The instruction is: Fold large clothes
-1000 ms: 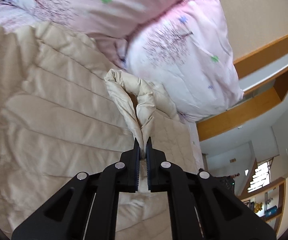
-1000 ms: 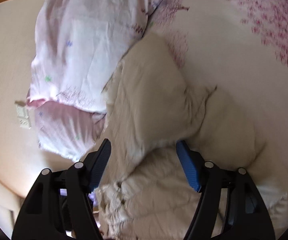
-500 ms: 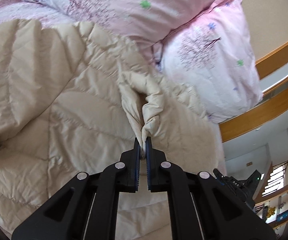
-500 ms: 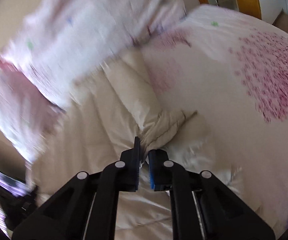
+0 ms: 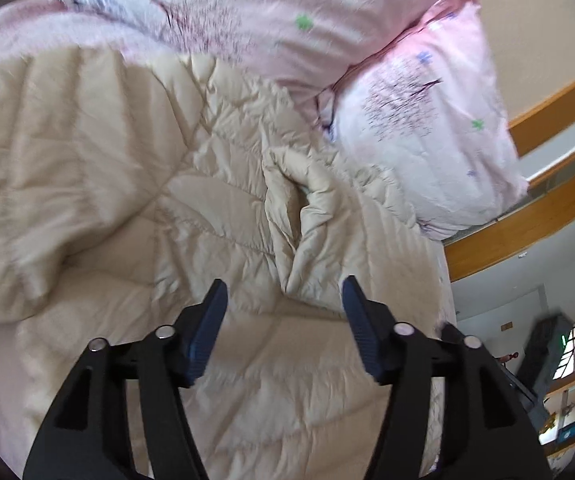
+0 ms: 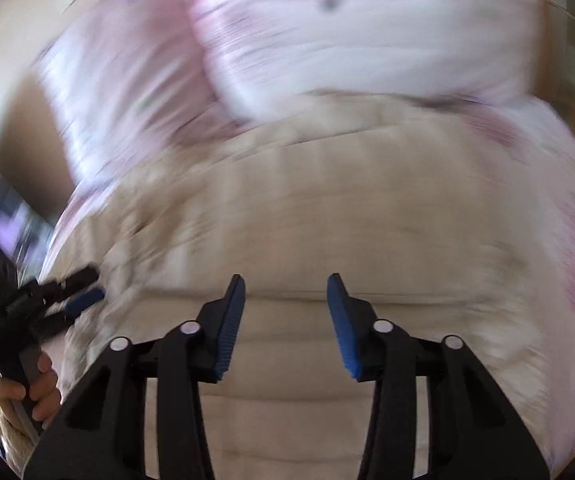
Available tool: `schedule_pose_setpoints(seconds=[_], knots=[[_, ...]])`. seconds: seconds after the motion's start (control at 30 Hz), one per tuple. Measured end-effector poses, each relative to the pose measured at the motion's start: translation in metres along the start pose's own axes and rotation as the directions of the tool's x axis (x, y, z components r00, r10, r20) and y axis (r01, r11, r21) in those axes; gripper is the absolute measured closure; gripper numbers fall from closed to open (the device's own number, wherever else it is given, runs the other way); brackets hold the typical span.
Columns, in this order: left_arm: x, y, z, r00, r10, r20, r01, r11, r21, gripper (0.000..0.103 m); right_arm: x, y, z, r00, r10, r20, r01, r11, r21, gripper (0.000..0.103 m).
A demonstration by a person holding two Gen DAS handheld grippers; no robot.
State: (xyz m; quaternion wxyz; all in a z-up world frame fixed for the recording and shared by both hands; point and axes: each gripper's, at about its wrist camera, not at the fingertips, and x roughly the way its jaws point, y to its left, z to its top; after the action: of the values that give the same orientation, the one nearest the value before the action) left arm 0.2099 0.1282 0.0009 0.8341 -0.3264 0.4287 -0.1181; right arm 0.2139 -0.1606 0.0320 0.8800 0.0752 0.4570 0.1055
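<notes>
With both left tongs (image 5: 283, 296) and right tongs (image 6: 286, 300) apart over the coat (image 5: 127, 184), we'd best pinch a thick hem and lift evenly.

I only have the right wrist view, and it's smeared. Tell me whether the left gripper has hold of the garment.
Observer: No. The left gripper is open, its jaws wide apart with nothing between them.
Operator: Tell me what lies ahead of it.
Observer: A raised, pinched ridge of the beige quilted garment, just beyond the tips of the jaws.
Operator: Report what's past the ridge.
Observer: A pink printed pillow, lying against the garment's far edge.
</notes>
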Motion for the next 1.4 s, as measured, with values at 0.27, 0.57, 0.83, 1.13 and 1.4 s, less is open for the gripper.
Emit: schedule_pose_setpoints(seconds=[0.27,0.57,0.83,1.13,1.4], knots=[[-0.098,0.041,-0.038,0.981,0.12,0.155,-0.121,0.993,-0.004,0.029,0.087,0.089,0.011,0.994,-0.075,-0.076,0.054,0.967,-0.247,0.065],[-0.175,0.151,-0.072,0.936,0.2,0.291,-0.093,0.935,-0.343,0.029,0.069,0.079,0.007,0.993,0.032,-0.117,-0.043,0.995,-0.093,0.046],[-0.19,0.205,-0.07,0.902,0.23,0.365,0.015,0.829,-0.559,0.033,0.036,0.071,-0.004,0.987,0.104,-0.121,-0.11,0.993,-0.045,0.043],[-0.193,0.226,-0.062,0.869,0.29,0.401,0.049,0.757,-0.652,0.054,0.038,0.07,-0.012,0.977,0.146,-0.156,-0.152,0.988,-0.025,0.043],[-0.19,0.249,-0.056,0.875,0.282,0.395,0.081,0.718,-0.692,0.095,0.03,0.064,-0.015,0.975,0.166,-0.149,-0.171,0.985,-0.025,0.042]])
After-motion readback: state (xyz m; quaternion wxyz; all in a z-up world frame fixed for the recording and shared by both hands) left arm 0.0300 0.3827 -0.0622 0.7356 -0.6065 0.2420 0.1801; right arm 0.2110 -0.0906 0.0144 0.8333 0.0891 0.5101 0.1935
